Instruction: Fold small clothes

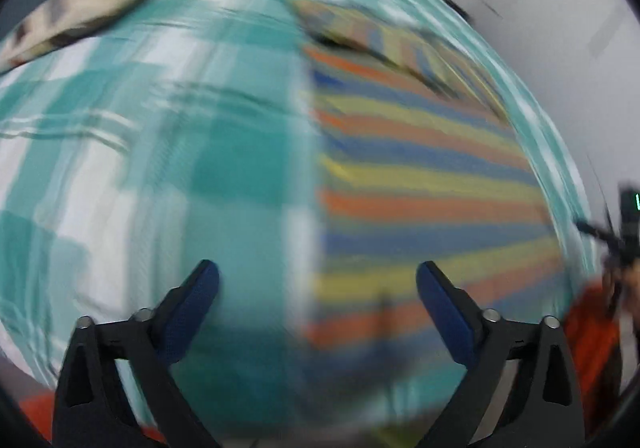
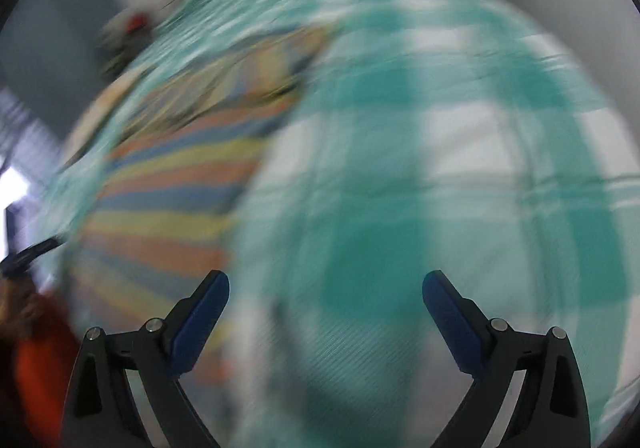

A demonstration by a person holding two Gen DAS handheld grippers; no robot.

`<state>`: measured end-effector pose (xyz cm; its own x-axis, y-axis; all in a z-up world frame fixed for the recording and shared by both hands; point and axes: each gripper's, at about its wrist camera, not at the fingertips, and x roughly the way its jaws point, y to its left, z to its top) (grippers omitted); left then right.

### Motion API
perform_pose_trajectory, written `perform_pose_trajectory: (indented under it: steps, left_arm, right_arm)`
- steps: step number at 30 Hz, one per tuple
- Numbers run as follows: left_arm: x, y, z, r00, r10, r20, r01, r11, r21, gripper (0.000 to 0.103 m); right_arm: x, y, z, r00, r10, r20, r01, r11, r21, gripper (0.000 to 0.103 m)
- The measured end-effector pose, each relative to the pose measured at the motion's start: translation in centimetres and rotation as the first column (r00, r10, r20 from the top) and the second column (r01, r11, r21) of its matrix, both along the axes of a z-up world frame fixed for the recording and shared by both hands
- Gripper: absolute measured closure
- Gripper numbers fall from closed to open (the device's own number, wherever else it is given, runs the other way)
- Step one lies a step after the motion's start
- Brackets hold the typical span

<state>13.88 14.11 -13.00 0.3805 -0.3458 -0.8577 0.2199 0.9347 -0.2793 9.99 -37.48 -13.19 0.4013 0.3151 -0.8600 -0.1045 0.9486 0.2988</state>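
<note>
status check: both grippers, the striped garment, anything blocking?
Left gripper open, empty. Right gripper open, empty. Striped garment flat on the teal checked sheet, top part folded over. Frames blurred; nothing seen blocking.

One striped garment [image 1: 420,176], banded in orange, yellow and blue, lies on one teal-and-white checked sheet [image 1: 160,168]. One cream-coloured cloth [image 1: 92,4] with a single orange band sits near the sheet's far edge in the left wrist view. Two grippers appear, the left gripper [image 1: 318,280] and the right gripper [image 2: 326,288], each with two blue-padded fingers. One orange sleeve [image 2: 36,368] shows. Blur hides anything smaller from counting.
</note>
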Motion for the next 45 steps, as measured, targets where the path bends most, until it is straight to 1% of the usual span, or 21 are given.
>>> perform_pose_trajectory:
  steps: [2,3,5,8,9,10,11,12,14,18,19,21,25,28,31,35,40,42,43,44,45]
  left_arm:
    - [-1.4,-2.1,-1.0,0.995,-0.079,-0.054,0.081,0.996,0.029,0.025]
    - [-1.7,-3.0,-1.7,0.992,-0.097,-0.083,0.102,0.994,0.051,0.026]
    - [-2.1,-4.2,-2.8,0.99,-0.099,-0.097,0.113,0.981,0.158,0.028]
    - [-2.2,-4.8,-3.2,0.992,-0.085,-0.093,0.103,0.973,0.205,0.026]
    - [-2.1,-4.8,-3.3,0.992,-0.078,-0.098,0.097,0.974,0.205,0.026]
    - [-2.0,-4.8,-3.3,0.992,-0.075,-0.104,0.095,0.974,0.204,0.027]
    - [-1.9,-4.8,-3.4,0.991,-0.073,-0.115,0.095,0.975,0.199,0.042]
    - [-1.9,-4.7,-3.4,0.989,-0.07,-0.13,0.094,0.977,0.189,0.071]
    - [-1.8,-4.1,-3.6,0.982,-0.058,-0.179,0.08,0.989,0.122,0.097]
    - [-1.5,-1.8,-2.0,0.974,-0.006,-0.228,-0.01,0.998,-0.067,0.099]
    - [-1.0,-1.0,-1.1,0.975,0.003,-0.223,-0.038,0.988,-0.151,0.099]
    - [0.9,-0.2,1.0,0.982,0.016,-0.187,-0.064,0.966,-0.251,0.099]
    - [6.5,0.2,4.3,0.992,0.055,-0.116,-0.092,0.933,-0.349,0.099]
    - [12.3,-0.5,6.2,0.995,0.083,-0.057,-0.098,0.929,-0.356,0.099]
    - [18.6,-0.9,6.8,0.992,0.113,-0.056,-0.126,0.923,-0.363,0.099]
    - [24.8,-1.9,6.0,0.986,0.152,-0.066,-0.165,0.916,-0.365,0.099]
    - [32.0,-3.6,4.1,0.983,0.169,-0.077,-0.184,0.939,-0.291,0.098]
    - [34.4,-3.9,3.0,0.978,0.189,-0.084,-0.205,0.938,-0.28,0.096]
    - [35.1,-3.8,2.6,0.975,0.203,-0.089,-0.22,0.934,-0.281,0.095]
    - [35.8,-3.7,2.3,0.97,0.223,-0.095,-0.241,0.929,-0.28,0.089]
    - [36.6,-3.4,1.9,0.962,0.252,-0.107,-0.273,0.916,-0.293,0.077]
  right_arm:
    - [-1.6,2.0,-0.9,0.994,0.07,-0.079,-0.066,0.997,0.051,0.02]
    - [-2.4,3.0,-1.9,0.986,0.094,-0.138,-0.085,0.994,0.069,0.023]
    - [-3.0,4.1,-3.3,0.972,0.105,-0.212,-0.094,0.994,0.061,0.031]
    - [-3.6,4.9,-4.4,0.972,0.091,-0.216,-0.085,0.996,0.036,0.033]
    - [-3.7,4.8,-4.8,0.972,0.08,-0.221,-0.068,0.996,0.063,0.041]
    - [-3.7,4.8,-5.0,0.971,0.079,-0.227,-0.061,0.994,0.085,0.062]
    - [-3.8,5.0,-5.0,0.97,0.087,-0.229,-0.067,0.993,0.094,0.091]
    - [-3.8,5.1,-4.9,0.97,0.091,-0.226,-0.072,0.993,0.093,0.097]
    - [-3.8,5.5,-3.9,0.973,0.107,-0.205,-0.085,0.99,0.113,0.097]
    - [-3.4,5.1,-0.5,0.991,0.081,-0.108,-0.059,0.979,0.194,0.097]
    - [-2.9,4.7,0.2,0.995,0.062,-0.084,-0.043,0.975,0.219,0.097]
    - [-1.3,3.9,1.9,0.999,0.016,-0.029,-0.008,0.965,0.262,0.097]
    - [4.4,2.2,4.2,0.996,-0.075,0.057,0.055,0.954,0.294,0.097]
    - [10.0,1.2,5.2,0.986,-0.139,0.089,0.106,0.947,0.305,0.097]
    - [16.1,0.1,5.7,0.975,-0.197,0.099,0.156,0.936,0.317,0.097]
    - [23.7,-1.2,5.3,0.964,-0.25,0.095,0.209,0.925,0.318,0.097]
    - [31.1,-2.1,2.9,0.963,-0.265,0.05,0.236,0.918,0.319,0.097]
    - [33.6,-2.2,1.6,0.96,-0.274,0.054,0.245,0.918,0.311,0.097]
    - [34.3,-2.2,1.1,0.957,-0.284,0.06,0.252,0.915,0.316,0.094]
    - [35.0,-2.4,0.8,0.949,-0.309,0.068,0.274,0.909,0.314,0.084]
    - [35.4,-2.6,0.6,0.939,-0.334,0.078,0.295,0.903,0.314,0.075]
